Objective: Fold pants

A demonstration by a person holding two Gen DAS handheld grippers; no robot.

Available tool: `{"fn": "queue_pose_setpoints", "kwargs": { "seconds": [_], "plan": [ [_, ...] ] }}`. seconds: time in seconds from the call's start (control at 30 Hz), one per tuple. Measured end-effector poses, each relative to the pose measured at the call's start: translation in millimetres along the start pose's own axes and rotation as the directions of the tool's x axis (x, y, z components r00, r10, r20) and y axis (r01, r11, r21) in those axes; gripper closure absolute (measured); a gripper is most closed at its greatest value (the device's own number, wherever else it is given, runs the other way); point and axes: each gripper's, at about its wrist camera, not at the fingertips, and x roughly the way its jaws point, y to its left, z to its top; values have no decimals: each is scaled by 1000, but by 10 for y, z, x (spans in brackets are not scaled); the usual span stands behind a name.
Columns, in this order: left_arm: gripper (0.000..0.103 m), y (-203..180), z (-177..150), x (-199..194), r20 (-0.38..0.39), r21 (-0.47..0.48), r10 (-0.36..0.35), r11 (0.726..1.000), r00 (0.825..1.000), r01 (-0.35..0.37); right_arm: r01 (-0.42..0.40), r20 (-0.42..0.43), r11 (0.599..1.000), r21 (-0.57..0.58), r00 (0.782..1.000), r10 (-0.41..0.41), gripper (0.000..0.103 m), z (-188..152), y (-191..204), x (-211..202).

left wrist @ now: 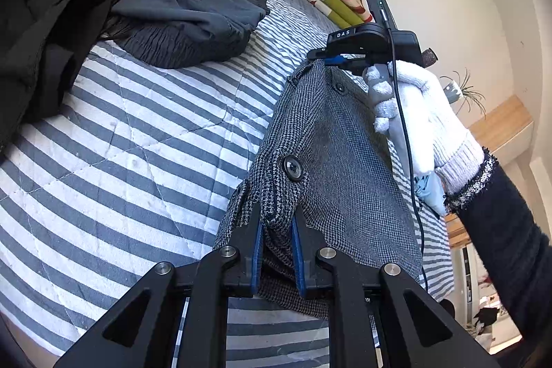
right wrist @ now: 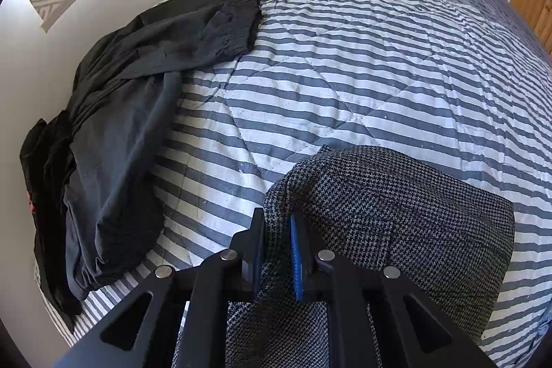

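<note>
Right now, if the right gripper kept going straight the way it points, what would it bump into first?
The right gripper already grips the checked pants. Straight ahead lies their folded edge, then probably the striped quilt; depth is hard to judge.

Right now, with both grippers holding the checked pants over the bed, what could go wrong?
1. The left gripper pinches only a bunched edge of the checked pants near a button; the fabric may slip out.
2. The dark clothes lie close on the striped quilt; the fold may land on them.
</note>
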Motion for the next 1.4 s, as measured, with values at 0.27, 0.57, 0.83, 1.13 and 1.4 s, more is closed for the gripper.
{"fn": "queue_pose_setpoints", "kwargs": {
  "seconds": [0.27,0.57,0.83,1.13,1.4],
  "plan": [
    [86,-60,-122,83,-28,65,55,996,998,-53,-147,76,989,-36,986,149,68,13,-167,-556],
    [52,-148,-155,-108,8,50,99,994,995,-99,-222,88,975,-24,971,223,67,-1183,-984,-1421],
    [48,-590,-557,-281,15,84,124,989,992,-125,-286,14,952,111,958,286,66,-2351,-1496,-1368],
    [49,-1463,-1181,23,-196,174,-22,983,980,57,-359,0,929,90,933,360,66,-2772,-1422,-1350],
    [56,-1578,-1187,490,-229,42,-51,997,972,62,-402,-17,912,83,915,404,66,-2824,-1328,-1219]
  ]
}}
